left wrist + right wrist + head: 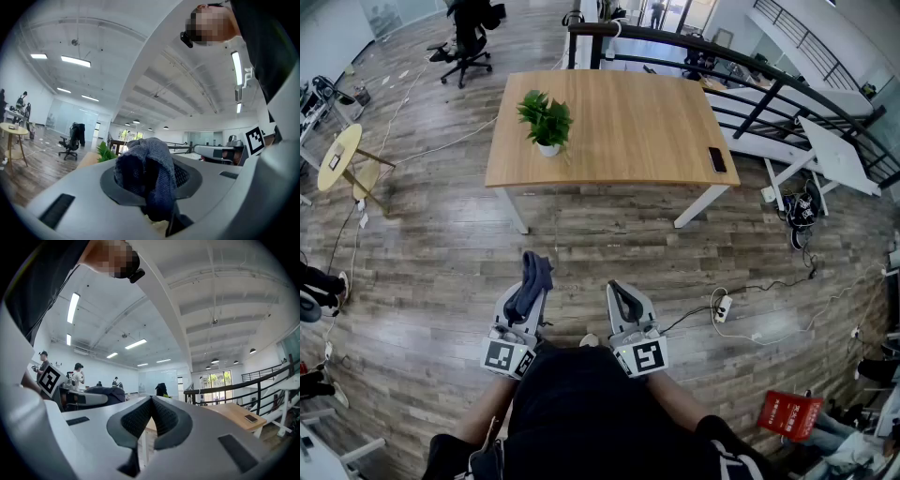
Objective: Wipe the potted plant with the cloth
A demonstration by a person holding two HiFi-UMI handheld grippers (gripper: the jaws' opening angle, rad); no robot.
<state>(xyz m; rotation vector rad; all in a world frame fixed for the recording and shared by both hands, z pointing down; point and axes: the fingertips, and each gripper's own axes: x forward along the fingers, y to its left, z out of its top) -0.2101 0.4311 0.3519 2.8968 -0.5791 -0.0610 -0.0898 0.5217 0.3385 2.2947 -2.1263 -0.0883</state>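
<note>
Wood-plank flooring lay between the person and the wooden worktop [637, 141], on which the potted plant [547, 120] stood near the left edge, well apart from both grippers. The dark cloth [143, 173] was clamped in the left gripper [529, 286], bunched above its jaws. The right gripper [625, 298] was closed on nothing. For a good wipe, the plant would first have to be approached, then the leaves stroked lightly with the cloth's loose end.
</note>
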